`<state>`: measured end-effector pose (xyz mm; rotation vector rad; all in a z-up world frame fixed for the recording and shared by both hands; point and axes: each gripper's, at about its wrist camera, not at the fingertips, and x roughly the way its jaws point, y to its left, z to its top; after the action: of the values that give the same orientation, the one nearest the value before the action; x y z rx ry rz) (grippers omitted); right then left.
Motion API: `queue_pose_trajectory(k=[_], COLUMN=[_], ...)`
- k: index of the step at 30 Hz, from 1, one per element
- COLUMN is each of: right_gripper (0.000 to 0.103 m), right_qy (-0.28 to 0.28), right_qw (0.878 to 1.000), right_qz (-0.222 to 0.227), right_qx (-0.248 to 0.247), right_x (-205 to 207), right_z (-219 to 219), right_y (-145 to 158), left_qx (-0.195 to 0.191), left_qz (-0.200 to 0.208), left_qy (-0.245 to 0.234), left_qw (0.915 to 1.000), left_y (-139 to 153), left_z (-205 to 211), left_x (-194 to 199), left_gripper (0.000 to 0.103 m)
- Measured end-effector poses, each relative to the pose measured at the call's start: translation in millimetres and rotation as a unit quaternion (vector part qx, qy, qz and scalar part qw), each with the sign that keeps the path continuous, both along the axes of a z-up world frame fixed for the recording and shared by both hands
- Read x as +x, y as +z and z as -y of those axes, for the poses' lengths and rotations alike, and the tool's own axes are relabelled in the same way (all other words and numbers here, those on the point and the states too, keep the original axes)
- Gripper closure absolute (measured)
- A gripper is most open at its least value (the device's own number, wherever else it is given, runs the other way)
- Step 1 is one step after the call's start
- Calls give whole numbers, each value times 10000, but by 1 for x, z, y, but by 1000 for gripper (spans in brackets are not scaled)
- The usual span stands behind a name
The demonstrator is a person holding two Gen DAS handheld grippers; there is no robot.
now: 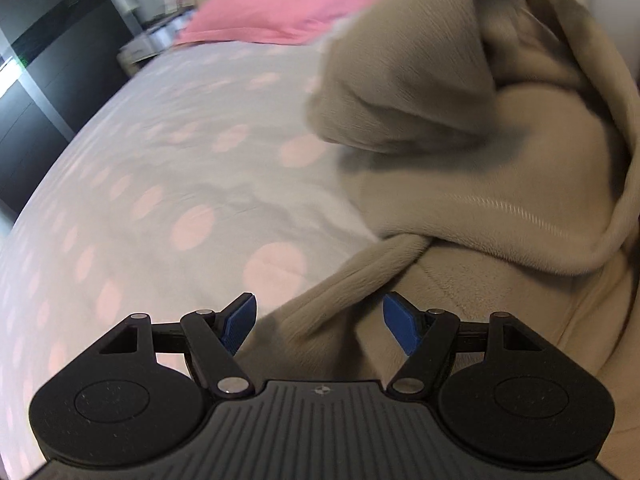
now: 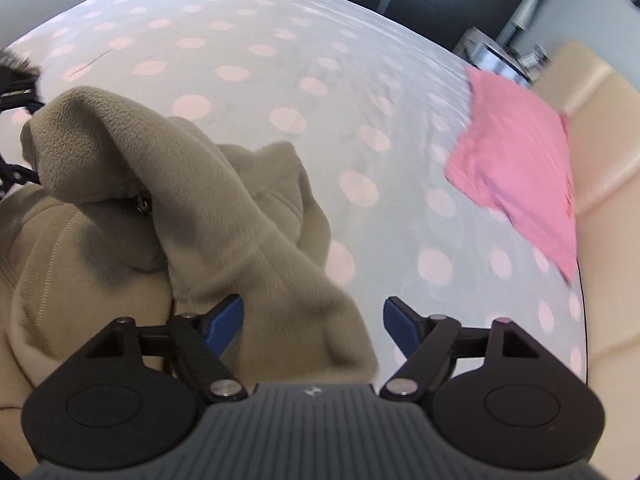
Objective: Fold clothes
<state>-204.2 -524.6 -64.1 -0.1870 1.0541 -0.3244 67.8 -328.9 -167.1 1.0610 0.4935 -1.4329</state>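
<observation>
**Two open claws, one crumpled fleece**

Both claws stand wide open, each with fleece lying in the gap between its blue pads but clamped by neither. The left claw [image 1: 319, 322] has a narrow twisted strip of the fleece [image 1: 480, 152] running in between its fingers; the right claw [image 2: 313, 320] has a broader fold, perhaps a sleeve, draped across its mouth.

The fleece is bunched in a heap on the bed [image 2: 260, 40], well clear of the pillow [image 2: 516, 168] at the head end. It is not flat and shows no clean fold.

Whether these claws are about to close or have just let go, the pictures do not settle. If a grip is meant, it should take a single layer at a seam or hem, not a twisted bundle, and the cloth wants spreading flat before any crease is made. Thick pile like this will likely slip and spring back.

The right view shows the heap's top fold, a small metal fitting beneath it, and the left claw's frame at the picture's left side. The left view alone shows the twisted strip and a stitched seam.
</observation>
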Motion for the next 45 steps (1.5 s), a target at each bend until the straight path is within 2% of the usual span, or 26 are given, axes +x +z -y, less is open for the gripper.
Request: queue_pose_trajectory(k=[3,4,5,6,7,8,11,13,16,19,24,29,32,34,37,41,45], right_gripper=[23,23,23,28,35,53,96,96,98,98,99,99,99,99,99,99,99], right_qy=[255,327,396,453,503,519,443,352,187,213,259,415,451,437,274,-232,-711], right_qw=[9995,9992,9989,9986,9983,9978,9984,9991,9996,9965,9842,9712,9604,9532,9480,9559,9700], right_qz=[-176,-231,-271,-270,-268,-286,-246,-167,217,549,1141,1674,2060,2308,2427,2187,1705], right_qx=[-7,-3,6,51,158,295,263,165,-52,-596,-1326,-1646,-1820,-1903,-2040,-1945,-1580], right_x=[18,24,29,30,30,31,29,27,23,20,17,31,42,50,66,94,125], right_z=[4,5,6,6,7,7,2,-1,-8,-26,-56,-76,-86,-90,-87,-57,-23], right_y=[-16,-21,-25,-28,-30,-31,-28,-24,-6,19,66,102,124,138,148,130,83], left_qx=[192,241,279,334,390,446,550,563,569,386,81,-225,-414,-562,-757,-779,-497], left_qz=[84,56,-16,-91,-166,-241,-462,-565,-603,-403,-69,266,564,726,973,1104,1094], left_qy=[-170,-113,-42,9,60,112,245,377,552,845,1332,1814,2288,2672,3213,3886,4186], left_qw=[9996,9996,9996,9994,9991,9987,9971,9961,9950,9949,9910,9828,9710,9593,9389,9115,9002], left_y=[-22,-27,-31,-32,-34,-35,-29,-20,-3,26,73,121,149,170,196,205,181], left_z=[18,23,28,30,33,35,35,32,23,2,-33,-68,-99,-121,-153,-188,-201], left_x=[-4,-3,-1,-1,0,1,5,7,9,20,38,55,76,89,109,135,156], left_gripper=[40,45,56,63,74,82,92,94,95,96,96,96,96,96,96,96,96])
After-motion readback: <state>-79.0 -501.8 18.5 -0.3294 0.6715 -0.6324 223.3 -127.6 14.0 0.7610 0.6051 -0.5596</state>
